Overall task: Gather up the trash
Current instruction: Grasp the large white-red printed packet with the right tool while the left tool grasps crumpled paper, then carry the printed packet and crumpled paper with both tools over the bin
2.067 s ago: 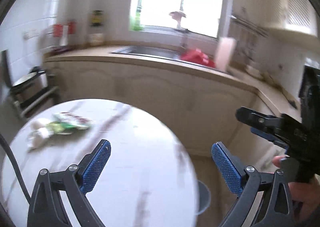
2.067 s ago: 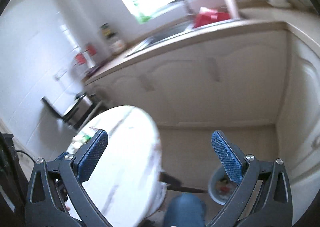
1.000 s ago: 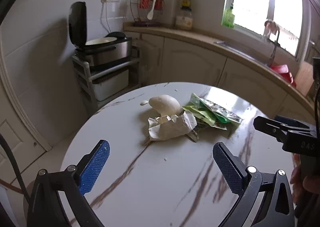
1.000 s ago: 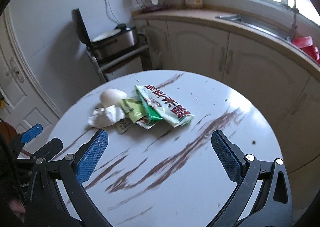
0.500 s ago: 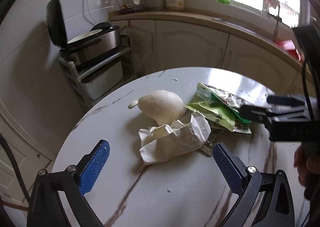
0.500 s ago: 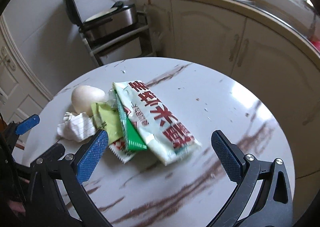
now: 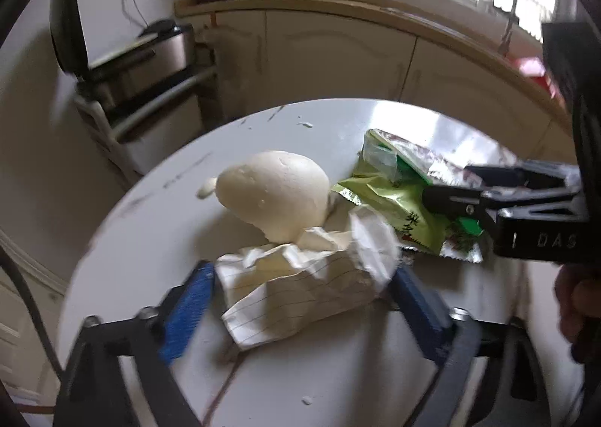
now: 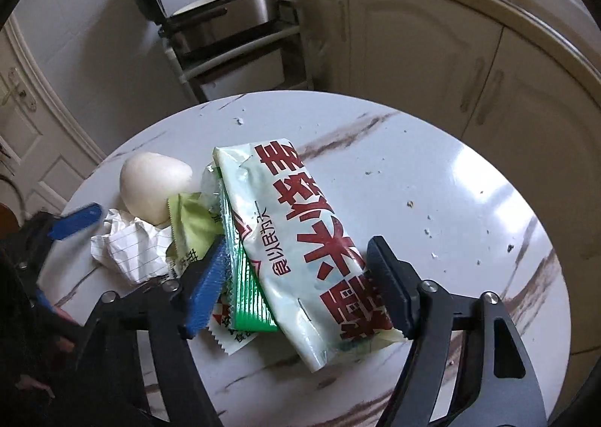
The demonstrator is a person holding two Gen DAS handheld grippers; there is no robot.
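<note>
- Change since the earlier frames: both grippers have come in low over the round marble table (image 8: pixel 432 164); the trash pile now fills each view, and both pairs of jaws have just been closing around an item.
- Crumpled lined paper (image 7: pixel 300 288): lower centre of the left view, lying on the table, between the blue pads (image 7: pixel 188 308) of the left gripper (image 7: pixel 300 299). Jaws partly closed; the pads look to be at its sides, but firm pressure cannot be told.
- White wrapper with red characters (image 8: pixel 300 235): centre of the right view, on top of the green wrappers (image 8: pixel 246 288), flanked by the right gripper (image 8: pixel 296 280). Jaws narrowed but not yet clamped.
- White bun (image 7: pixel 278 197): touching the paper's far side.
- Advice, left: close gently; paper crushes and may drag the bun.
- Advice, right: wrapper is slick; pinch across its middle, or the green wrappers underneath may come along or slip free.
</note>
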